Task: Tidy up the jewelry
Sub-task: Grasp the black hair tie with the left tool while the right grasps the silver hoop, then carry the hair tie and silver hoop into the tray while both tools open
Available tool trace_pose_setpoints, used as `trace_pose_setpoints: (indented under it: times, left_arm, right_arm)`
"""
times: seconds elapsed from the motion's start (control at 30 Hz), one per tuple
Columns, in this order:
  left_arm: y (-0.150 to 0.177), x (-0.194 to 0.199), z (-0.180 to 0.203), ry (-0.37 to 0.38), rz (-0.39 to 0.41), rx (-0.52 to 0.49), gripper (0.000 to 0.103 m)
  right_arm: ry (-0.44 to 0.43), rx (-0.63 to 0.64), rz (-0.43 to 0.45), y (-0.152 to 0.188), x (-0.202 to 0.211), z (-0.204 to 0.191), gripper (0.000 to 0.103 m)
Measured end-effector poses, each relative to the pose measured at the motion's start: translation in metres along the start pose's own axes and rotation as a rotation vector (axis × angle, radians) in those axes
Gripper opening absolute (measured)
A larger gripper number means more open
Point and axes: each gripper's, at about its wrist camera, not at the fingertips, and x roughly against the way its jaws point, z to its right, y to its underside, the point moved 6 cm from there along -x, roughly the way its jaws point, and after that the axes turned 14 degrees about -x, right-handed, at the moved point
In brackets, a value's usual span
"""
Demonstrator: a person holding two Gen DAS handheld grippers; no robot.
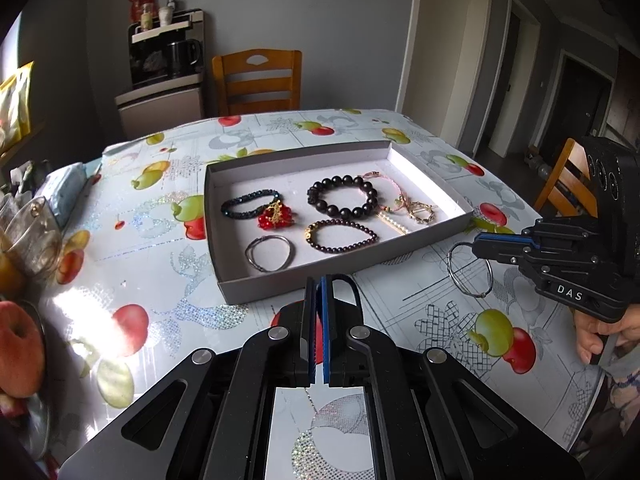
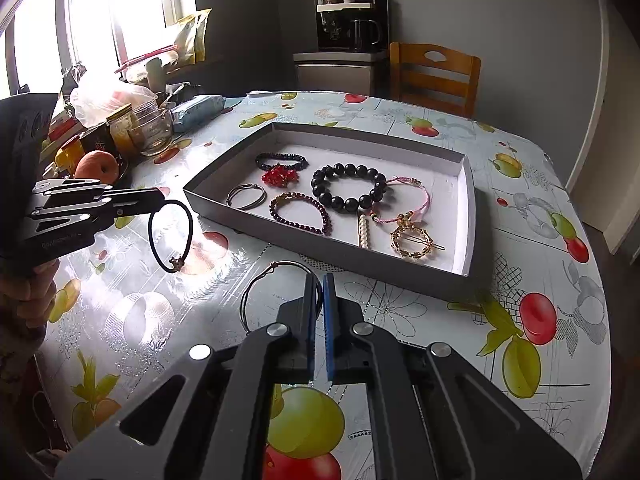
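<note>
A shallow grey tray lies on the table and holds several bracelets: a large black bead bracelet, a dark purple bead one, a silver bangle, red beads and gold pieces. My left gripper is shut on a black cord bracelet, held above the table in front of the tray. My right gripper is shut on a thin silver wire bangle, right of the tray's near corner.
Glass jars, an apple and bags crowd the table's left side. A blue packet lies left of the tray. Wooden chairs stand behind the table and at its right. The fruit-print tablecloth covers the table.
</note>
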Motion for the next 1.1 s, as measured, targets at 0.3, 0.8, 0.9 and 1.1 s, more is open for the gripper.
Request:
trace_pose_setpoints:
  times: [0.3, 0.8, 0.9, 1.1]
  left_arm:
    - [-0.028, 0.009, -0.009, -0.017, 0.05, -0.012, 0.003]
    - [-0.065, -0.022, -0.039, -0.051, 0.063, 0.003, 0.003]
    - [-0.066, -0.033, -0.041, -0.037, 0.056, 0.025, 0.003]
    - [-0.06, -0.06, -0.04, -0.021, 0.028, 0.047, 0.003]
  right_arm:
    - [0.006, 0.0, 0.025, -0.021, 0.002, 0.004, 0.003]
    - [0.07, -0.067, 0.029, -0.075, -0.034, 0.041, 0.003]
    - [0.072, -0.072, 0.015, -0.077, -0.043, 0.043, 0.004]
    - [0.072, -0.089, -0.017, -0.071, -0.065, 0.048, 0.004]
